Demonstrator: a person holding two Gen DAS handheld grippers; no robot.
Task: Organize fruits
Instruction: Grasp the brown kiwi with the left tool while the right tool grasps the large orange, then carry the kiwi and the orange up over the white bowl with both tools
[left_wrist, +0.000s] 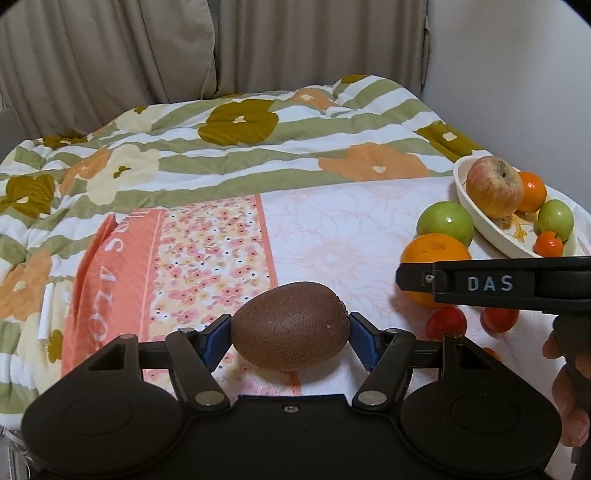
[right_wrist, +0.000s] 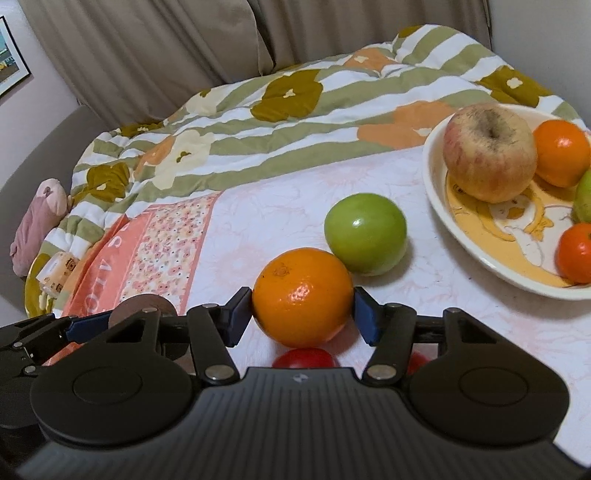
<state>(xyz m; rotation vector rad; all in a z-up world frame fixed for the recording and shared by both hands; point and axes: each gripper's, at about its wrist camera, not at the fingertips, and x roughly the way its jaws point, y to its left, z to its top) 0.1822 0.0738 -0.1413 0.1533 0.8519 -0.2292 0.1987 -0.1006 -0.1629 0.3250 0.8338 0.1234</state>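
My left gripper is shut on a brown kiwi, held just above the bedsheet. In the right wrist view my right gripper has both blue pads against the sides of a large orange that rests on the sheet. A green apple lies just behind the orange. The white oval plate at the right holds a reddish apple, an orange, a small tangerine and a green fruit. Two small red fruits lie near the front, partly hidden by the right gripper.
A flowered, striped quilt is bunched across the far half of the bed, with beige curtains behind. A pink cloth bundle and a small packet lie at the bed's left edge. A hand grips the right tool.
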